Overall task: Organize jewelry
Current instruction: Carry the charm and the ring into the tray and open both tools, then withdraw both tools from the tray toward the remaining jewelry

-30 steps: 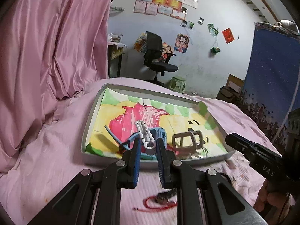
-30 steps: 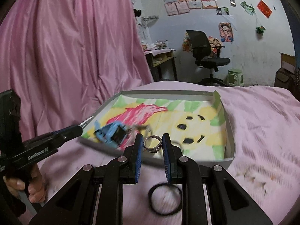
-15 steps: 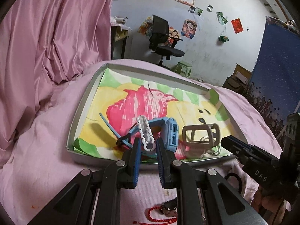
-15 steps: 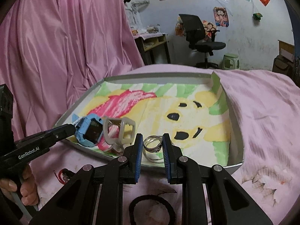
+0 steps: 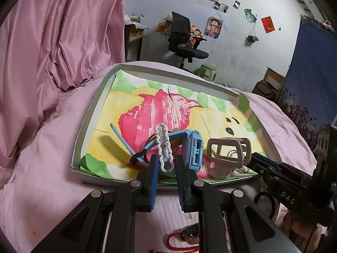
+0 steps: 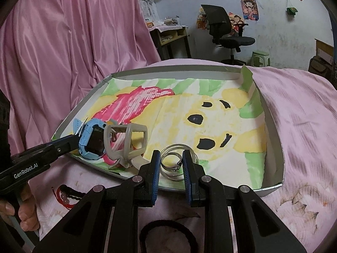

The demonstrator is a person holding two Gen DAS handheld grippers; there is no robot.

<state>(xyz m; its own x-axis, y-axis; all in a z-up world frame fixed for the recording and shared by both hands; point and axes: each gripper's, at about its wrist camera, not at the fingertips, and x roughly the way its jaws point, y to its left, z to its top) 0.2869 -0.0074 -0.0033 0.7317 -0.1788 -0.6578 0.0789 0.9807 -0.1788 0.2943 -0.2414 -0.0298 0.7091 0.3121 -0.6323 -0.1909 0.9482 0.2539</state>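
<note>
A pink bedspread (image 5: 52, 168) is spread under everything, and a pink curtain (image 5: 52, 42) is hung behind the tray's far left side. A shallow grey tray (image 6: 278, 147) is set on the bedspread, and its floor is covered by a painted sheet (image 6: 221, 122) in yellow, pink and green.

Just inside the tray's near rim, toward its left corner, a blue watch (image 6: 92, 141) is stood on edge, and a beige hair claw (image 6: 126, 141) is seen just beside it on the right, apparently touching it. Whether the watch is touched by the white clip cannot be told.

The left gripper (image 5: 166, 168) is held over the tray's near rim, and its jaws are clenched on a white hair clip (image 5: 164, 147), which is pointed up and away over the tray. The right gripper (image 6: 171, 164) is held over the same rim further right, and a coil of clear, thin bangles (image 6: 174, 162) is grasped between its blue pads, low over the painted sheet; whether the coil rests on the sheet cannot be told.

Outside the tray, on the bedspread below its near rim, a black hair tie (image 6: 168, 236) is laid under the right gripper, and a red cord bracelet (image 6: 65, 194) with beads is laid near the tray's left corner. A hand (image 6: 23, 213) is wrapped round the left gripper's handle.
</note>
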